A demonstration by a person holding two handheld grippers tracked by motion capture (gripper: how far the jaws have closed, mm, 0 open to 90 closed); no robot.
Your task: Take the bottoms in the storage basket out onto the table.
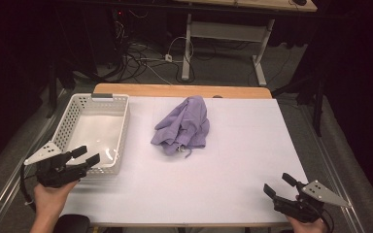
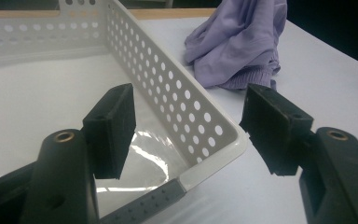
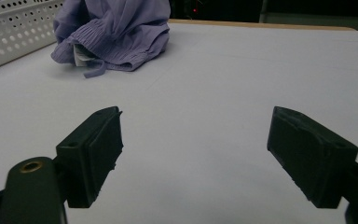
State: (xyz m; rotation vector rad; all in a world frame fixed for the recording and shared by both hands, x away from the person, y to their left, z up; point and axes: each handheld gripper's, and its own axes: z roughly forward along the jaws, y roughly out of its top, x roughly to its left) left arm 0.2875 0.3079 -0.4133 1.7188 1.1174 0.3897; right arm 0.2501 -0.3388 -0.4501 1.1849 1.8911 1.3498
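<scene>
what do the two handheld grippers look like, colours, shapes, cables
Both the left gripper and right gripper are black, each with two blocky, flat-faced fingers and a brass-coloured insert behind them. A grey three-cornered plate tops each. A dark cable loops from the left one.

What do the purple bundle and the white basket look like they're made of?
The purple garment looks like thin, soft woven fabric, matte: it slumps in loose folds, with a gathered hem and a drawstring end showing in the right gripper view. The basket seems to be moulded white plastic, fairly glossy: its walls are stiff and evenly perforated, and its floor reflects light.
</scene>
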